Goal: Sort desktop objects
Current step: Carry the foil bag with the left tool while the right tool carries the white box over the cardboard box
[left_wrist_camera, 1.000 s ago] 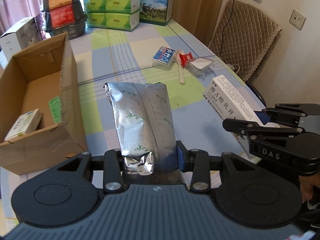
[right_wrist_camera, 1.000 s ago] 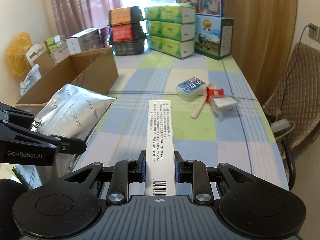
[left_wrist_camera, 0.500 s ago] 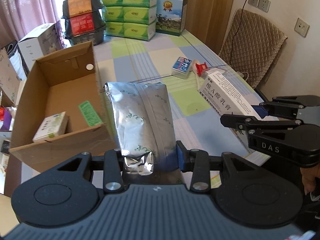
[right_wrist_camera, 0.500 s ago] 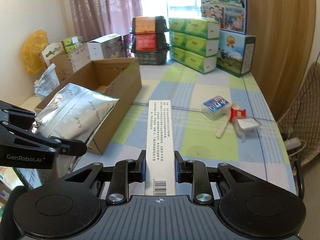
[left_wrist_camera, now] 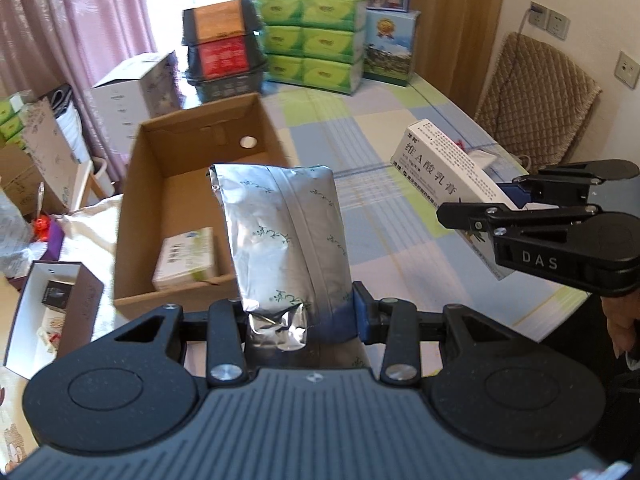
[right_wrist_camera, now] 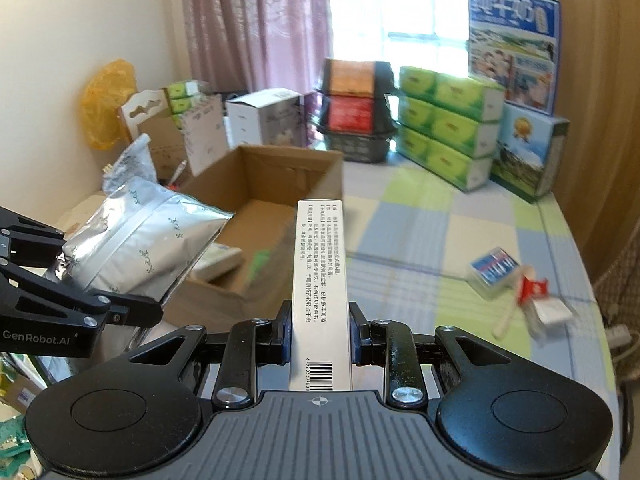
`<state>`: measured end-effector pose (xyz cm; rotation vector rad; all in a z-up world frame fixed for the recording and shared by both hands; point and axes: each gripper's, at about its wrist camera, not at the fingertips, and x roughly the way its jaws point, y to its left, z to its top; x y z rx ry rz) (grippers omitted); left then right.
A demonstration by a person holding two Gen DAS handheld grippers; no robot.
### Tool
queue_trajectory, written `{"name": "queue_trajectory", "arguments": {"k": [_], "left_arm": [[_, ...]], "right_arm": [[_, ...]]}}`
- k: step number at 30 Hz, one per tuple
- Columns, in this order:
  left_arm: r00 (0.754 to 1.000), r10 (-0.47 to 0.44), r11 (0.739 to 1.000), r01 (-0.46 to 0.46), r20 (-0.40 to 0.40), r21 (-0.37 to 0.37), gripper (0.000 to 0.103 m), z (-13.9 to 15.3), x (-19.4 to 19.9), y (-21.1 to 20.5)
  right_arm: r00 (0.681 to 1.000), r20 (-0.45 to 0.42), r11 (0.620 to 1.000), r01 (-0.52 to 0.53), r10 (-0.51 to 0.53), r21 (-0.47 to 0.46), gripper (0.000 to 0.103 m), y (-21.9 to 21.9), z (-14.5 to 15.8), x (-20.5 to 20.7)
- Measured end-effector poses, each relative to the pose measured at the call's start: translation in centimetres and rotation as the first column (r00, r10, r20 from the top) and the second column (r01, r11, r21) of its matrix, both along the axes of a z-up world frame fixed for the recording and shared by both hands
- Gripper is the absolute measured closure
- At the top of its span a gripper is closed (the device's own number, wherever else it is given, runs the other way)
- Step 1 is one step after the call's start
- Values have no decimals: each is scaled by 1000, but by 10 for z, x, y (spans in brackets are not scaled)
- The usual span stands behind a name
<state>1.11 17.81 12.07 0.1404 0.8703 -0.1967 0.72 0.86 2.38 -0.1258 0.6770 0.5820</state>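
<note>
My left gripper [left_wrist_camera: 298,314] is shut on the lower end of a silver foil pouch [left_wrist_camera: 280,232], held above the near right corner of an open cardboard box [left_wrist_camera: 172,196]. Inside the box lies a small white and green carton [left_wrist_camera: 186,258]. My right gripper [right_wrist_camera: 318,330] is shut on a long white medicine box [right_wrist_camera: 318,280] with a barcode, raised over the table to the right of the cardboard box [right_wrist_camera: 276,200]. The medicine box [left_wrist_camera: 444,172] and right gripper [left_wrist_camera: 516,204] show at the right of the left wrist view. The pouch [right_wrist_camera: 140,240] shows at the left of the right wrist view.
On the checked tablecloth [right_wrist_camera: 420,232] lie a blue card pack [right_wrist_camera: 494,268], a red and white packet [right_wrist_camera: 536,296] and a spoon. Green tissue packs [left_wrist_camera: 316,40], stacked baskets [left_wrist_camera: 224,48] and a milk carton box [left_wrist_camera: 388,48] stand at the far end. A padded chair [left_wrist_camera: 536,92] is at right.
Both grippers have risen and swung left with their loads, so the open cardboard box now lies under and ahead of them. Grips are unchanged.
</note>
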Motion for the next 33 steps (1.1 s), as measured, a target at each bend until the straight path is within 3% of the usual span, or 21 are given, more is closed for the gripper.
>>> {"name": "queue_trajectory", "arguments": {"k": [15,33], "left_arm": [[996,91,994,-92,16,51,69,19,69,81],[995,94,995,-94,-34,16,69,-11,143,98]], "right_arm": [[999,-4,997,-39,39,69,80,81,8,56],[996,-91,996,-14,23,94,80,111,-25,110]]}}
